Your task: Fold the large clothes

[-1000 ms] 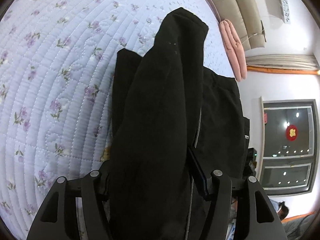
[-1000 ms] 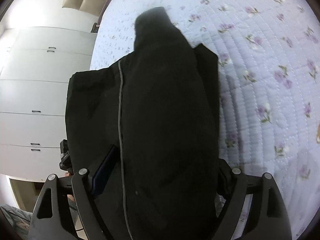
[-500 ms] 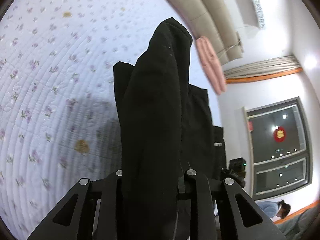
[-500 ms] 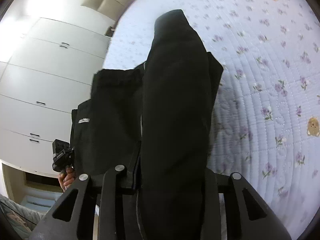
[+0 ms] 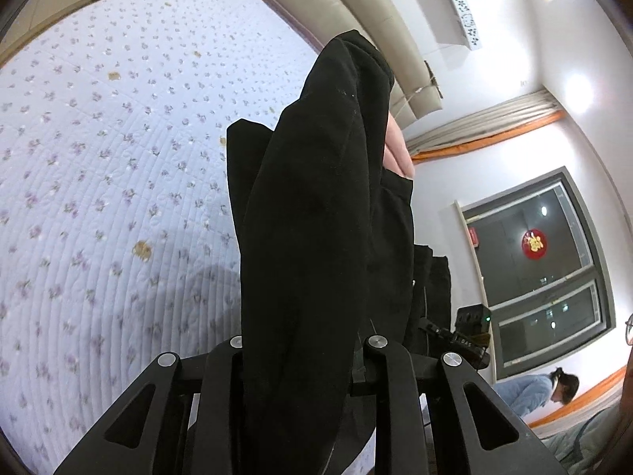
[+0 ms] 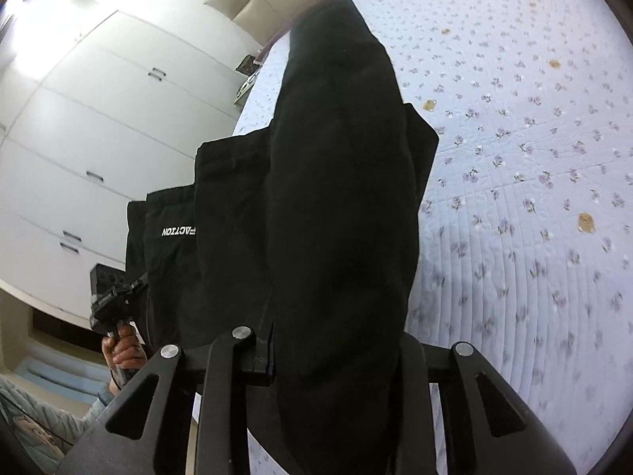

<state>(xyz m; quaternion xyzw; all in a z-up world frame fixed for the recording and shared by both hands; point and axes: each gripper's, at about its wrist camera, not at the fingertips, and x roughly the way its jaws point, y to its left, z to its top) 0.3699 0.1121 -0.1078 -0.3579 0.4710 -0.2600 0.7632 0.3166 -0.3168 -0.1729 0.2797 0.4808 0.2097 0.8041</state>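
A large black garment (image 5: 316, 213) hangs between both grippers, lifted above the bed. My left gripper (image 5: 304, 352) is shut on one bunched edge of it. My right gripper (image 6: 328, 340) is shut on the other bunched edge of the garment (image 6: 340, 198). White lettering (image 6: 179, 231) shows on a lower hanging panel in the right wrist view. The fingertips of both grippers are hidden in the cloth.
The bed (image 5: 99, 182) with a lilac floral quilt (image 6: 534, 198) lies under the garment. A beige headboard (image 5: 368, 8) is at the far end. White wardrobes (image 6: 99, 126) stand on one side, a dark window (image 5: 554, 261) on the other. A seated person (image 5: 554, 388) is near the window.
Both grippers closed on the black garment and lifted it higher off the bed. More of the room now shows around it.
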